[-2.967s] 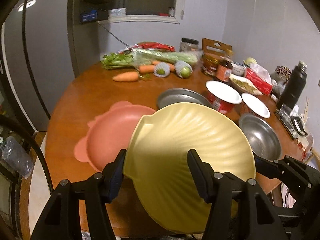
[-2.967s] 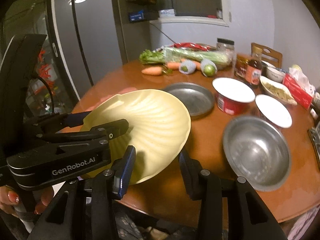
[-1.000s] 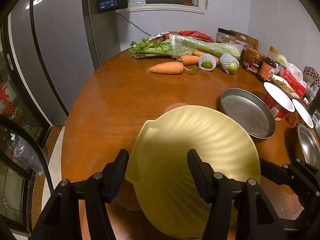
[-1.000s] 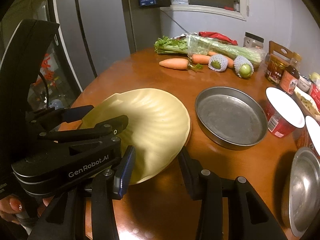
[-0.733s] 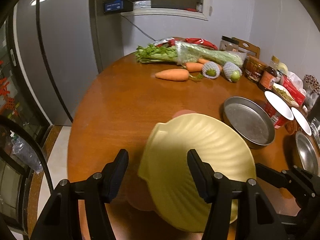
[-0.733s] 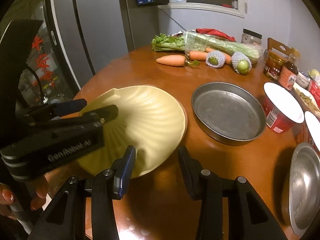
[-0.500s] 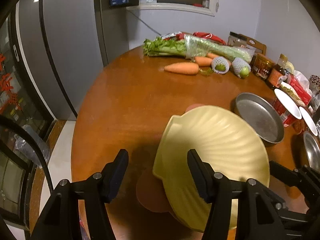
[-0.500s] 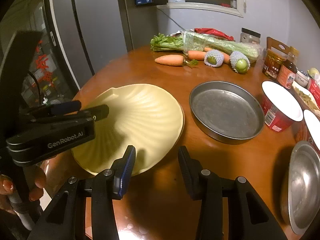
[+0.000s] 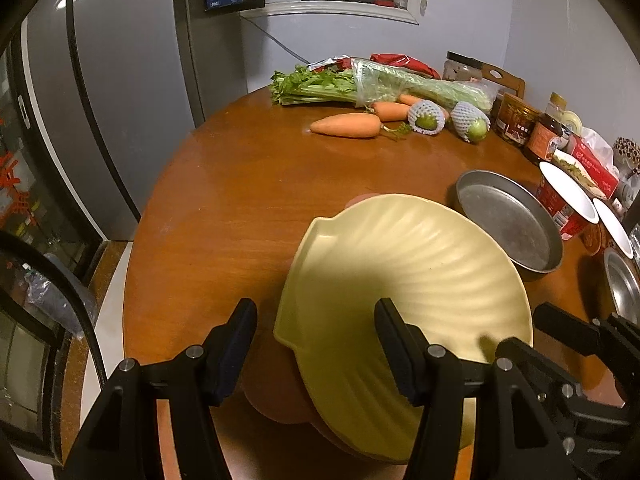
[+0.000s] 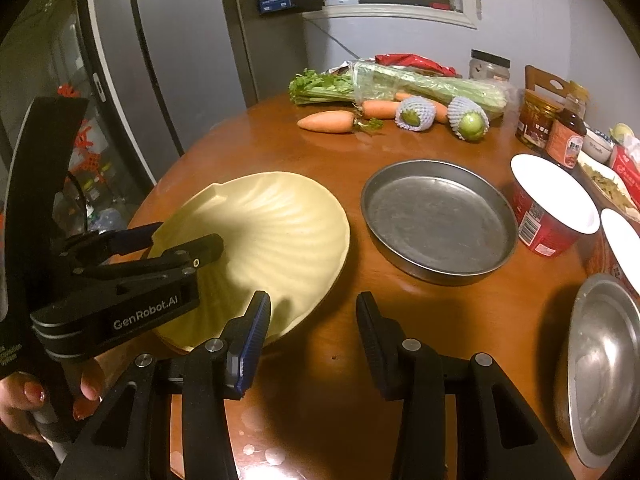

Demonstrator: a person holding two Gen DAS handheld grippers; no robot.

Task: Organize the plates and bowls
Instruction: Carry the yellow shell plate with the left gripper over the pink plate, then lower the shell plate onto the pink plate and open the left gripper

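On the pink plate, the yellow plate now rests, released.

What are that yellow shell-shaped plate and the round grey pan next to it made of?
The yellow shell-shaped plate looks like melamine or glazed ceramic: an opaque, smooth surface with moulded ribs and a soft sheen. The pictures cannot settle which. The round grey pan is clearly metal, probably stainless steel or aluminium: dull silver, a thin upright rim, and a scuffed, brushed-looking bottom.
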